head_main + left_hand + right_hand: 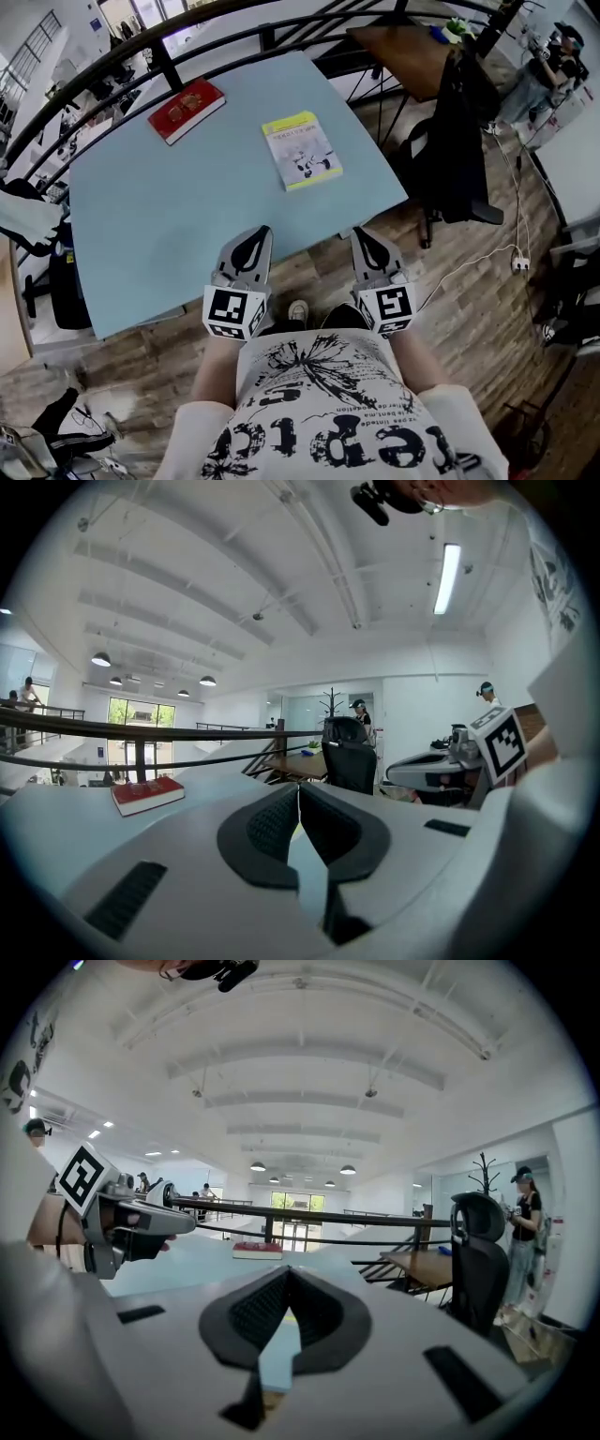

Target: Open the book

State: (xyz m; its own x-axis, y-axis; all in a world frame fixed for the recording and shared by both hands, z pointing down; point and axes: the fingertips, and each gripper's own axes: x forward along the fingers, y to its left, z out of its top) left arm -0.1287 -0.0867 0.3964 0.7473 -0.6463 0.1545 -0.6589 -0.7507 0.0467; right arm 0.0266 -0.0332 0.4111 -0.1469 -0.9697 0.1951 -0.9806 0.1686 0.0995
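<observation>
On table (169, 216): yellow book (301, 150), long axis near-far; left gripper (258, 234), right gripper (361, 236) closed.

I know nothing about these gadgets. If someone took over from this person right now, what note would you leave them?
Grippers: the left gripper is shut and empty, at the near edge of the table. The right gripper is shut and empty, beside it at the same edge.
Things: the red book lies closed at the table's far left. The yellow-and-white book lies closed nearer the middle.
Done: nothing yet; neither book is touched or opened.
Left: settle which book is meant, reach it and lift its cover.
</observation>
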